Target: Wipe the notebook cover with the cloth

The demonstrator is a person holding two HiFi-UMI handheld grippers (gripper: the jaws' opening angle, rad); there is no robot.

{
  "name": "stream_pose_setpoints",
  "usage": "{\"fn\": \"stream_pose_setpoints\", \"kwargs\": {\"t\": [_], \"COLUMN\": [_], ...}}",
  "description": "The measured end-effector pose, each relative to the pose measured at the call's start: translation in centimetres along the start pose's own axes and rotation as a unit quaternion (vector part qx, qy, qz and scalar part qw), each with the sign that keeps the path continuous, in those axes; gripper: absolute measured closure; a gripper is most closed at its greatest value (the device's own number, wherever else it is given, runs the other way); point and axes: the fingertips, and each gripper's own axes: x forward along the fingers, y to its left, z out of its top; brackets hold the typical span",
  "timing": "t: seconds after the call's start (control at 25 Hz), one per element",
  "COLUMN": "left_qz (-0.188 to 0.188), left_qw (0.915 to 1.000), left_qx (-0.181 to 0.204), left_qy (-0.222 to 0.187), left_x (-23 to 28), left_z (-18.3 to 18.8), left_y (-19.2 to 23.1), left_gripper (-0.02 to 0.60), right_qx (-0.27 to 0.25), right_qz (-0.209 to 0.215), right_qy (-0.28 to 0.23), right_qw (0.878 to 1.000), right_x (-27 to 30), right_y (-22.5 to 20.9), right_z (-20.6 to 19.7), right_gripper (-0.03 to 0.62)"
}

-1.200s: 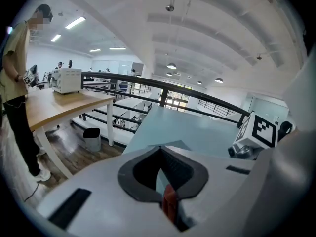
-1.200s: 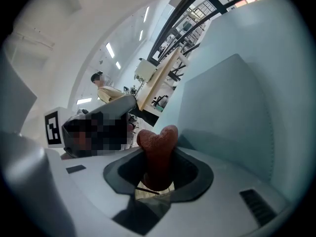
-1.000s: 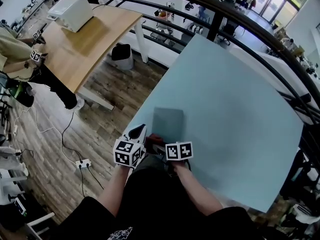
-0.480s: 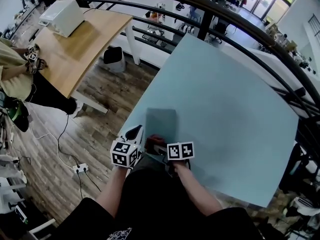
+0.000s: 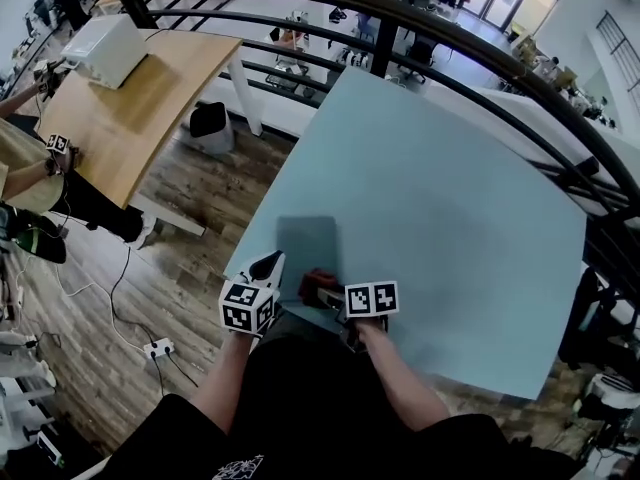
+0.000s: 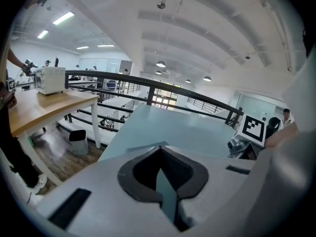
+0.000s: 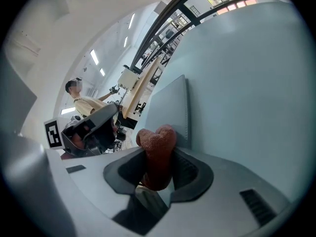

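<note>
Notebook [image 5: 306, 242]: lying closed and flat near the left front corner of the pale blue surface [image 5: 450, 198], its grey-blue cover facing up.
Cloth [image 7: 157, 138]: reddish-brown terry, bunching into a rounded fold that is sticking out past the fingers gripping it. It is sitting at the notebook's near right corner, and I cannot tell whether it is touching the cover.
Right gripper [image 7: 157, 158]: its 2 fingers are clenching the cloth between them and pointing along the notebook's right edge. In the head view its marker cube is riding just behind the cloth.
Left gripper [image 6: 159, 152]: its 2 fingers are pressing together with nothing between them. It is pointing forward across the surface, just left of the notebook's near edge and beside the right gripper.
Surface: stretching away clear and wide to the right of the notebook.
Railing [image 5: 450, 38]: dark bars curving round the far side of the surface.
Wooden desk [image 5: 130, 98]: standing well apart to the left and carrying a white box-shaped appliance [image 5: 103, 46].
Person [image 5: 20, 168]: standing at the desk's near end, at the left edge of the head view.
Floor [image 5: 150, 268]: wood planks below, with a cable trailing to a power strip [image 5: 155, 348].
</note>
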Motion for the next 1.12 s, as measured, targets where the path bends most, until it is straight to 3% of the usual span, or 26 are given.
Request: {"fn": "stream_pose_setpoints", "kwargs": {"t": [0.2,0.72,1.12], "left_qz": [-0.017,-0.041,-0.04], "left_qw": [0.9998,0.9984,0.9982], "left_qx": [-0.003,0.034,0.041], "left_qy": [0.006,0.017,-0.013], "left_x": [0.4,0.4,-2.0], "left_z": [-0.3,0.6,4.0], "left_y": [-1.7,-4.7,-3.7], "left_gripper": [0.574,0.575,0.574], "right_qx": [0.016,0.042,0.01], "right_qz": [0.003,0.017,0.059], "right_qy": [-0.01,-0.057,-0.177], "right_qw": [1.0,0.997,0.982], "right_x": [-1.5,-4.8,-8.5], "right_y": [-1.3,-3.0,1.9], "right_z": [-0.4,0.2,5.3], "right_gripper": [0.462,0.462,0.462]}}
